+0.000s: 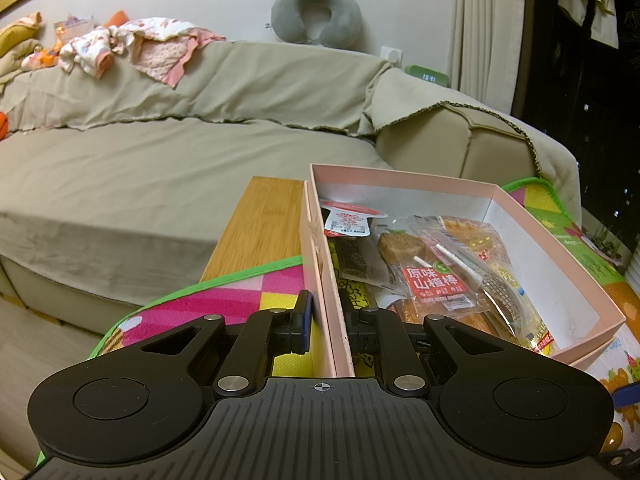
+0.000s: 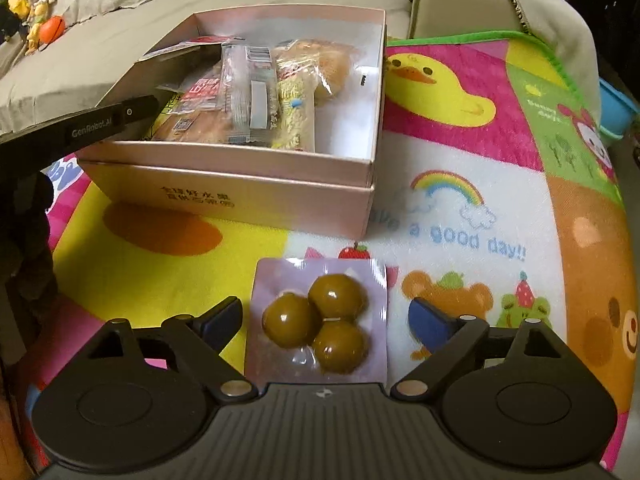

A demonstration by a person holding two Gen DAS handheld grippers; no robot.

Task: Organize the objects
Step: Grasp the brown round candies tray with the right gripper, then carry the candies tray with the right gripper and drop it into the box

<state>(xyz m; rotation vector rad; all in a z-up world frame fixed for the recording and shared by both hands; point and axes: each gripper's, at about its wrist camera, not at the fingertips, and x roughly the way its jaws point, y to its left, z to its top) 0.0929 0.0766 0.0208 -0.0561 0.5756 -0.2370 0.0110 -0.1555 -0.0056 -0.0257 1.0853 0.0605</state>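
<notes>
A: Steadying the pink box [image 1: 440, 184], the left hand-held gripper [image 1: 326, 322] is clenched on its near wall, presumably to stop it sliding on the play mat [image 2: 460, 220].

B: Right hand-held gripper [image 2: 326, 316], released, straddles the plum packet [image 2: 320, 316] lying before the box, likely next in.

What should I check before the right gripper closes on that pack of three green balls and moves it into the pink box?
1. Right gripper open wide enough: ok, fingers stand apart on either side of the pack.
2. Pack of three green balls centred between them: ok.
3. Pack lying flat on the play mat: ok.
4. Pink box steadied: ok, left gripper is shut on its side wall.
5. Free room in the box: ok, bare floor at the right end beside the snack packets.
6. Fingers low enough to catch the flat pack's edges: cannot tell.
</notes>
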